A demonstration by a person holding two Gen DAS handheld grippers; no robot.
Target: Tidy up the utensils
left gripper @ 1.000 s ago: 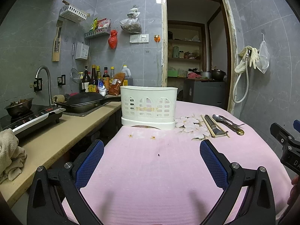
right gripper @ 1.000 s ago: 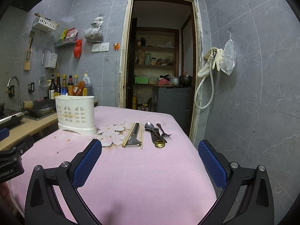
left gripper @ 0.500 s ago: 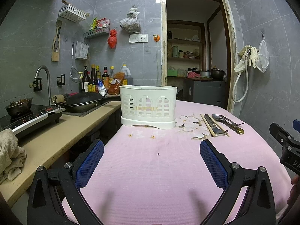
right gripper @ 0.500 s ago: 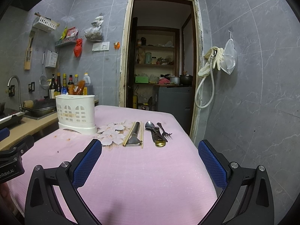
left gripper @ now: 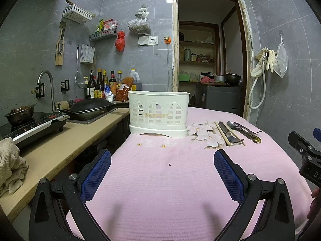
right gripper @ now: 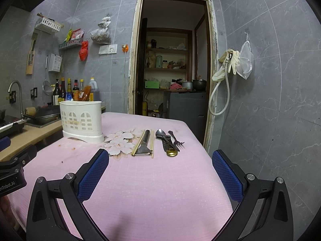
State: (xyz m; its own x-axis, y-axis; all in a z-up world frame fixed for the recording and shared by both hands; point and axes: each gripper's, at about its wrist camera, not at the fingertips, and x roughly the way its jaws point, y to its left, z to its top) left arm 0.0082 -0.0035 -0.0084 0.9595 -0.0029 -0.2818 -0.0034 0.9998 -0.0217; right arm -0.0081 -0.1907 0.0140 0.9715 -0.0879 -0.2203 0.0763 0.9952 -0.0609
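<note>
Both the left gripper (left gripper: 162, 172) and right gripper (right gripper: 160, 170) hover spread wide and empty over the pink-clothed bench (right gripper: 152, 190). The white utensil caddy (right gripper: 81, 121) stands at the far left; chopsticks (right gripper: 138, 142), a scraper (right gripper: 144, 143), spoons (right gripper: 166, 142) and fork (right gripper: 176, 139) (side by side) lie just right of it.
</note>
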